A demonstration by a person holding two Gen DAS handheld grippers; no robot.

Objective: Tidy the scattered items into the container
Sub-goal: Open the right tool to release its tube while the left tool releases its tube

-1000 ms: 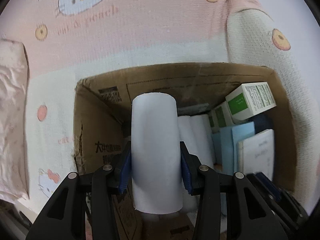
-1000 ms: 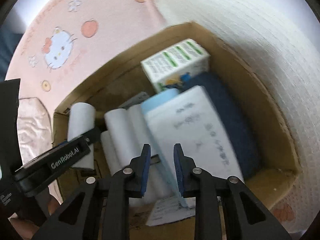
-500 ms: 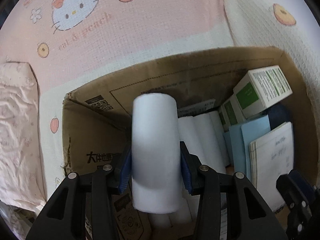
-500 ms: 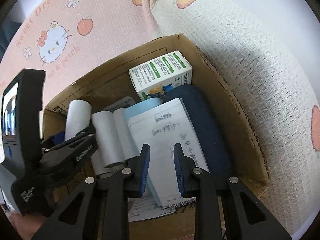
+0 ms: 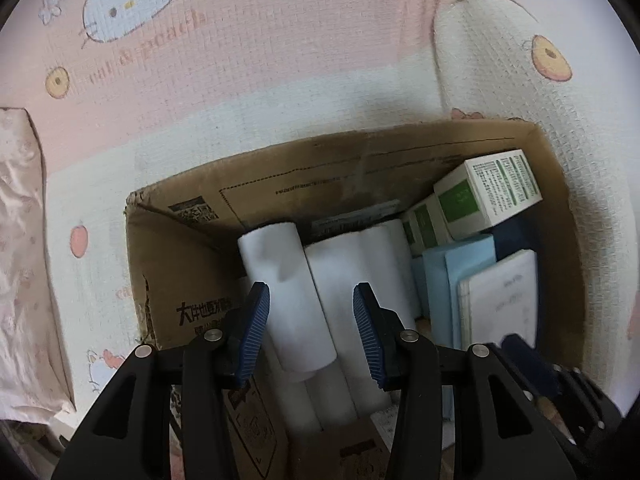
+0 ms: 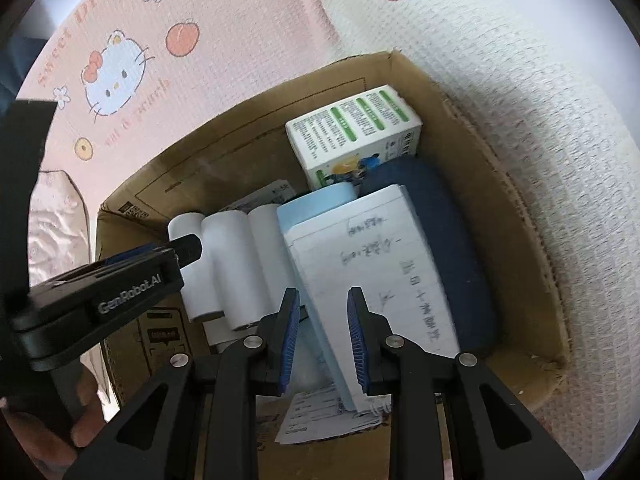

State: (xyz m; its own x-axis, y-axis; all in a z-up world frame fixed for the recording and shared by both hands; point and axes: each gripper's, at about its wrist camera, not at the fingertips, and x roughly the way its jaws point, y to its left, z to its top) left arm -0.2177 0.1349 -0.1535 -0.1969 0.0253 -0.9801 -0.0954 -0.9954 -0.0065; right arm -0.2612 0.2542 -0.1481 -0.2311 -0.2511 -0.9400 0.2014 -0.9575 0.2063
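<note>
The left gripper (image 5: 311,322) hangs over the cardboard box (image 5: 320,168), fingers apart, clear of the white roll (image 5: 288,292) lying between them, its long axis running toward the box's far wall. The right gripper (image 6: 323,342) has its fingers nearly together around the notepad (image 6: 372,272) edge; contact unclear. The box also holds more rolls, a green-and-white carton (image 6: 356,128) and a dark pouch (image 6: 448,248).

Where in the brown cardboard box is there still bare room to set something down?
Bare floor shows in the brown cardboard box, at its near corner beside the dark navy case, and thinly between the white paper rolls and the wall. Crowded: rolls, white lined notepad, green-and-white cartons.
</note>
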